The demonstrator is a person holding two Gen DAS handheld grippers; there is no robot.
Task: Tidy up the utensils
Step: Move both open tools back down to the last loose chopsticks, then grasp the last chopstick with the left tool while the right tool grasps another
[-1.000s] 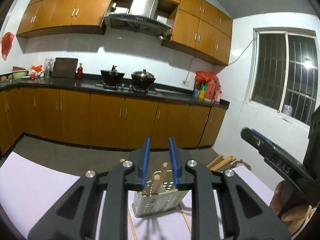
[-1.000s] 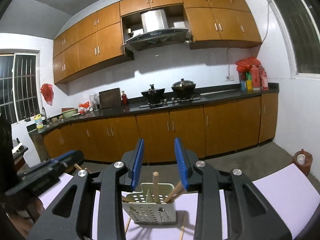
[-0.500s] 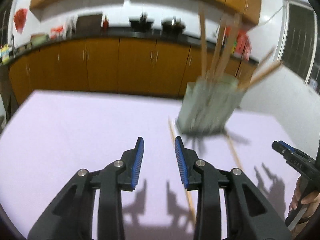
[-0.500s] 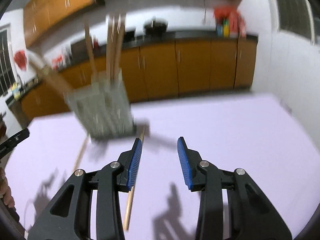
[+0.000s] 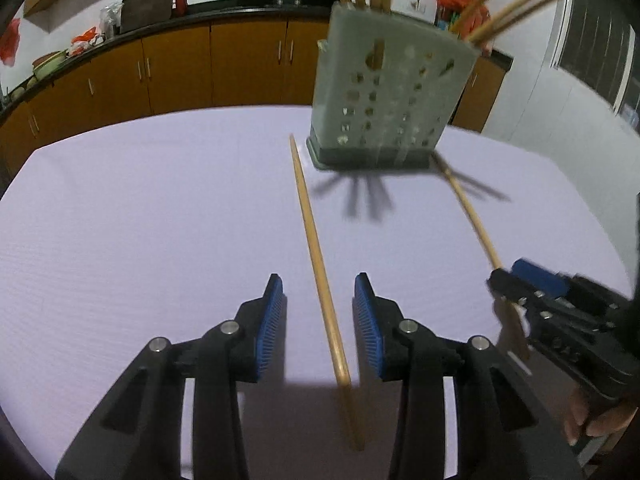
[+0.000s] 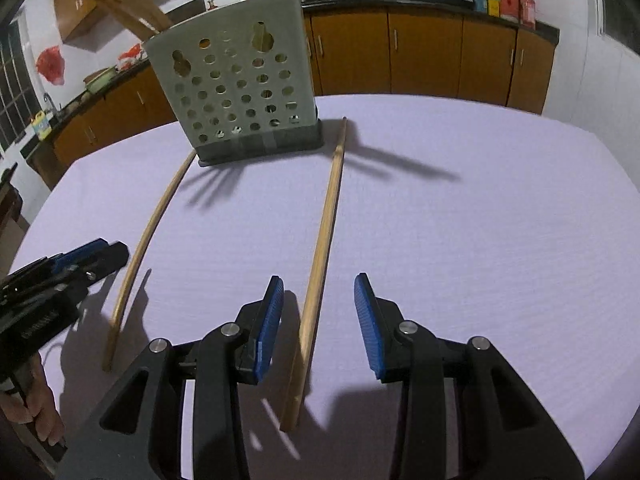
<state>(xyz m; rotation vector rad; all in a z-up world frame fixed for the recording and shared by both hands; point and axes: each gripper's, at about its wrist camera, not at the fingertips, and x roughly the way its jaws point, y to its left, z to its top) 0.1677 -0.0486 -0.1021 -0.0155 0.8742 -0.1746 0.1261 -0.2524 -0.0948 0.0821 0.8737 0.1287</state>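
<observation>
Both my grippers are open, nothing grasped. Left gripper (image 5: 318, 316) has its blue pads spread wide, hovering low over the lavender table (image 5: 140, 220), and the left chopstick (image 5: 318, 264) runs straight through the gap between the pads without touching either. Right gripper (image 6: 318, 316) is the same: jaws wide apart, the right chopstick (image 6: 320, 256) lying between the pads, nearer the left pad.

Perforated utensil holder (image 5: 390, 96) stands upright at the far side of the table, several chopsticks sticking out of its top. Both loose chopsticks lie flat on the table, far tips near the holder's base, one at each side of it, well apart from each other.

Left wrist view shows the right gripper (image 5: 516, 284) at the right edge, over the near end of the right chopstick (image 5: 470, 212), with fingers of the hand holding it visible below. Right wrist view shows the left gripper (image 6: 100, 256) at its left edge beside the curved-looking left chopstick (image 6: 148, 236). Only the right view shows the holder's round holes sharply; in the left view the holder is blurred. Kitchen cabinets (image 6: 424, 60) lie beyond the table.
</observation>
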